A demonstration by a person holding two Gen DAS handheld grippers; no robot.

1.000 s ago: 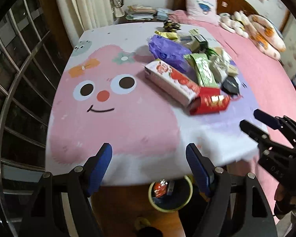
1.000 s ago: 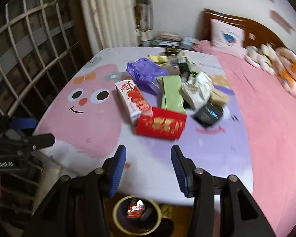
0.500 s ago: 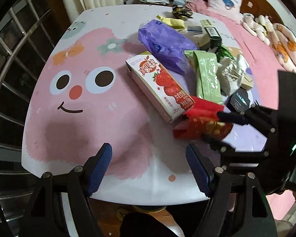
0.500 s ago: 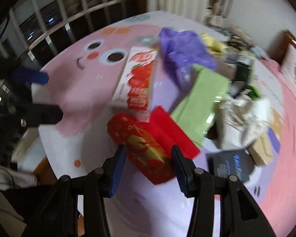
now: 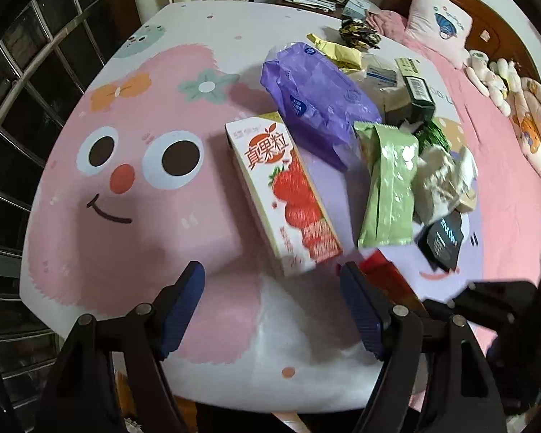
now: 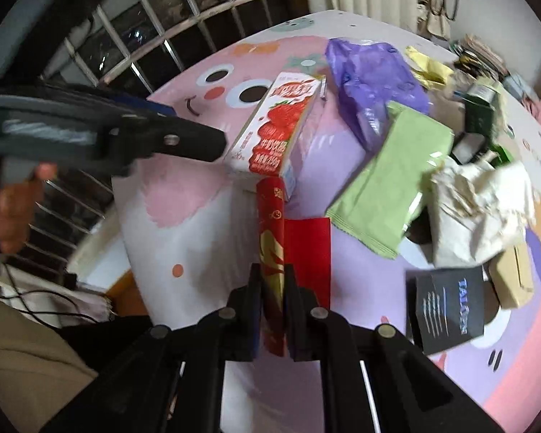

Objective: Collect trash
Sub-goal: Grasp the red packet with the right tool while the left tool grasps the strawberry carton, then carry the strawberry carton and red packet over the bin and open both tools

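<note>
A red and gold packet [image 6: 270, 216] stands on edge on the cartoon tablecloth [image 6: 184, 238]. My right gripper [image 6: 273, 274] is closing tight on it, both pads pressing its sides. A corner of the red packet [image 5: 382, 274] shows in the left wrist view beside my right gripper's dark frame [image 5: 487, 299]. A strawberry milk carton [image 5: 288, 195] lies flat just beyond the packet. My left gripper [image 5: 270, 274] hangs open over the carton's near end, with nothing pressed between its fingers. A finger of the left gripper [image 6: 184, 140] reaches in from the left in the right wrist view.
Behind the carton lie a purple bag [image 5: 317, 97], a green packet [image 5: 389, 187], crumpled paper [image 5: 440, 180] and a black box [image 6: 447, 310]. Window bars [image 5: 36, 83] run along the left. A pink bed [image 5: 515, 166] lies to the right. The table's front edge [image 5: 270, 393] is near.
The right gripper came down over the red packet and shut on it. The left gripper sank closer to the strawberry carton. The bin under the table has dropped out of view.
</note>
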